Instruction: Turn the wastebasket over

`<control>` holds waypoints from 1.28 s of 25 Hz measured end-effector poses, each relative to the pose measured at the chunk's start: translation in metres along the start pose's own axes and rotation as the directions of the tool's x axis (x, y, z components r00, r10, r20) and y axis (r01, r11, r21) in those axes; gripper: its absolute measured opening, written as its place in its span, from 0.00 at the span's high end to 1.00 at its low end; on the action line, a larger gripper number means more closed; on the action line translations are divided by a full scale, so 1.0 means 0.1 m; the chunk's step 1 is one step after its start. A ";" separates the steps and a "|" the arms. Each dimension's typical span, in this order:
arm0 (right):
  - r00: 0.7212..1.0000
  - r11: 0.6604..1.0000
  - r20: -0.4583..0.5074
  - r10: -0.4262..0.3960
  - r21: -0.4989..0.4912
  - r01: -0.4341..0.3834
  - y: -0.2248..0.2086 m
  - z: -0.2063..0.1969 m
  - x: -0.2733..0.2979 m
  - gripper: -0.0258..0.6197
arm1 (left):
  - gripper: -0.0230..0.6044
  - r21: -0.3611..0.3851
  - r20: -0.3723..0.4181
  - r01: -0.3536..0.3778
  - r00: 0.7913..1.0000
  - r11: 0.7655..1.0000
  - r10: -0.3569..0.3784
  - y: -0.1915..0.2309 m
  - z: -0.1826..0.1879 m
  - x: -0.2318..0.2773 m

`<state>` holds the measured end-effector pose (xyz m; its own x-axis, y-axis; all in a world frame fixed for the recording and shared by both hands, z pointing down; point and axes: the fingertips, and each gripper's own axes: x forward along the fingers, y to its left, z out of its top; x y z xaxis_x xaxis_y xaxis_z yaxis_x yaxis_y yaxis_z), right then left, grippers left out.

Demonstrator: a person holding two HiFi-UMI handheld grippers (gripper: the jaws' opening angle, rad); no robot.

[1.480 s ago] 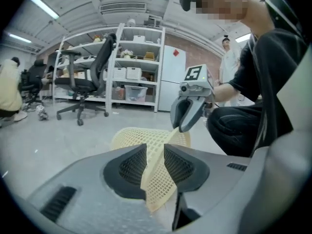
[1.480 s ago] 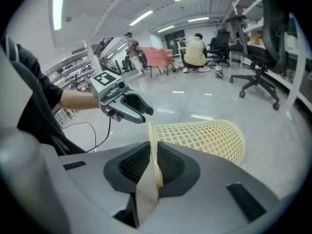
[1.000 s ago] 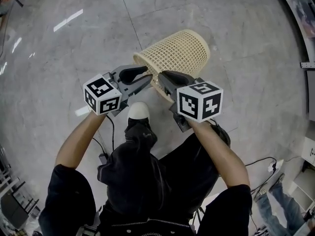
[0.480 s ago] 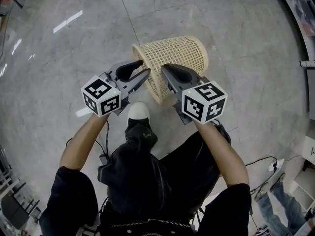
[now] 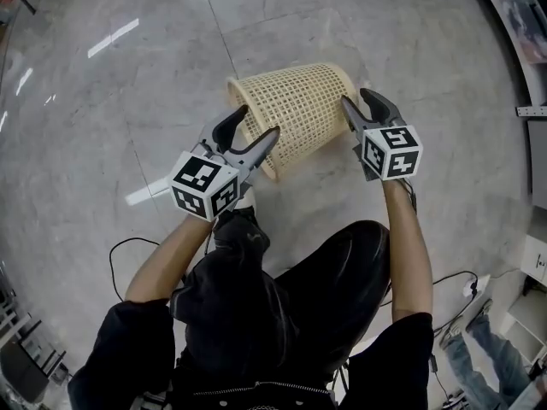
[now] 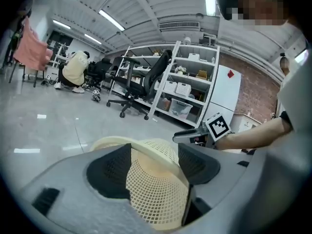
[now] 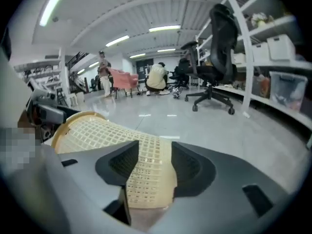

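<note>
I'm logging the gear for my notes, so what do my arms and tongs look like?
The left tongs and right tongs are grey plastic with black pads and tapered tips. Each carries a white cube printed with black square markers. The sleeves are black and short, ending above the elbows.

We moved the right gripper (image 5: pixel 355 101) from the basket (image 5: pixel 299 109) rim to its base, and its jaws and the left gripper's (image 5: pixel 259 122) have just been opening astride the mesh.
</note>
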<state>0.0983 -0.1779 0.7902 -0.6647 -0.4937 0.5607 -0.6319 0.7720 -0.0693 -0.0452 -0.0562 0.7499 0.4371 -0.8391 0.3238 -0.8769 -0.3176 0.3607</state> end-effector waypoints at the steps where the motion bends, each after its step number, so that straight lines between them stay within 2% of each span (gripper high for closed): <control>1: 1.000 0.999 0.017 0.007 0.050 -0.008 -0.07 -0.02 0.01 0.63 | 0.50 0.010 -0.006 -0.008 1.000 1.000 0.008 -0.01 -0.02 0.00; 3: 0.999 0.993 0.028 0.032 0.114 -0.035 -0.15 -0.06 0.05 0.59 | 0.50 0.018 -0.016 -0.017 1.000 1.000 0.017 -0.01 -0.04 0.02; 6: 0.994 0.980 -0.009 0.112 0.165 -0.109 -0.14 -0.18 0.11 0.57 | 0.50 0.000 -0.027 -0.014 1.000 1.000 0.014 -0.01 -0.06 0.03; 9: 0.985 0.968 -0.041 0.167 0.194 -0.156 -0.12 -0.28 0.13 0.55 | 0.50 -0.027 -0.029 -0.008 1.000 1.000 0.007 0.04 -0.06 0.03; 14: 0.971 0.954 -0.082 0.226 0.220 -0.203 -0.11 -0.45 0.10 0.53 | 0.50 -0.010 -0.047 -0.005 0.999 1.000 0.004 0.18 0.02 0.03; 16: 0.958 0.935 -0.087 0.273 0.256 -0.244 -0.09 -0.52 0.08 0.53 | 0.51 0.000 -0.052 -0.004 0.999 1.000 0.004 0.26 0.07 0.05; 20: 0.938 0.889 -0.061 0.340 0.346 -0.300 -0.11 -0.62 0.05 0.53 | 0.60 0.086 -0.084 -0.009 0.996 0.996 0.016 0.39 0.21 0.11; 25: 0.907 0.853 -0.079 0.413 0.384 -0.355 0.07 -0.79 0.07 0.53 | 0.61 0.065 -0.101 -0.009 0.995 0.998 0.015 0.45 0.25 0.15; 32: 0.914 0.873 -0.104 0.392 0.354 -0.335 0.11 -0.82 0.04 0.53 | 0.63 0.025 -0.055 -0.039 0.998 0.999 0.040 0.42 0.23 0.14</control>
<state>0.1215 -0.1386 0.8599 -0.8140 -0.1070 0.5710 -0.4706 0.6976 -0.5402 -0.0810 -0.0911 0.7499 0.4118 -0.8254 0.3862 -0.8979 -0.2955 0.3262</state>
